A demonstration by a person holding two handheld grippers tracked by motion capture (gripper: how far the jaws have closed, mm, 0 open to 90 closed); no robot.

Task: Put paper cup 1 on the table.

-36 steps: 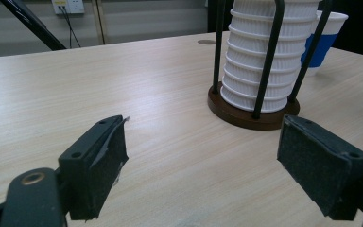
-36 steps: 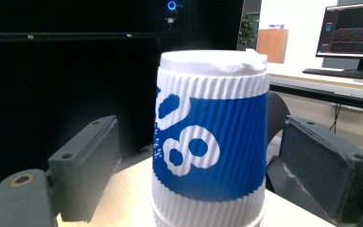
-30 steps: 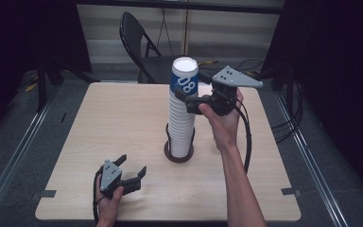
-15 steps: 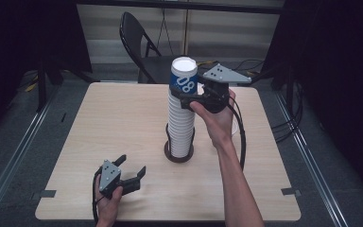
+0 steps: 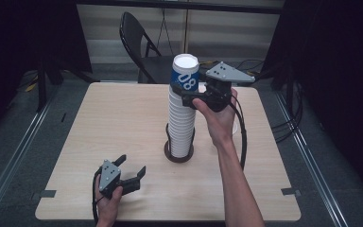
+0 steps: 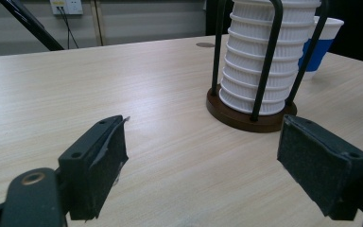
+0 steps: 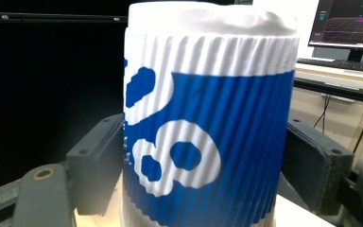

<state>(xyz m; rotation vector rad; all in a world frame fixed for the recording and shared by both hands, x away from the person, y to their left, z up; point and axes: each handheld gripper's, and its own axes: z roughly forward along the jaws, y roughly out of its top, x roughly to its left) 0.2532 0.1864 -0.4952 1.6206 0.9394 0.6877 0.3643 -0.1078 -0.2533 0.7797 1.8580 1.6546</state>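
Right gripper [image 5: 185, 97]: jaws just closed in, pads pressing both sides of the blue-and-white cup [image 5: 185, 73] topping the cup stack [image 5: 182, 123]. Stack stands in a wire holder [image 6: 246, 111] mid-table [image 5: 99, 123]. Left gripper [image 5: 131, 170]: jaws spread, empty, well short of the holder.

Three cameras, one table

The high view looks forward and down from above the person's side, far enough to see the whole table [image 5: 99, 118]. The left gripper view sits low near the tabletop, facing the cup stack [image 6: 260, 61] in its rack (the high view shares that stack [image 5: 182, 118]). The right gripper view looks level, very close to the blue cup [image 7: 208, 123] on top.
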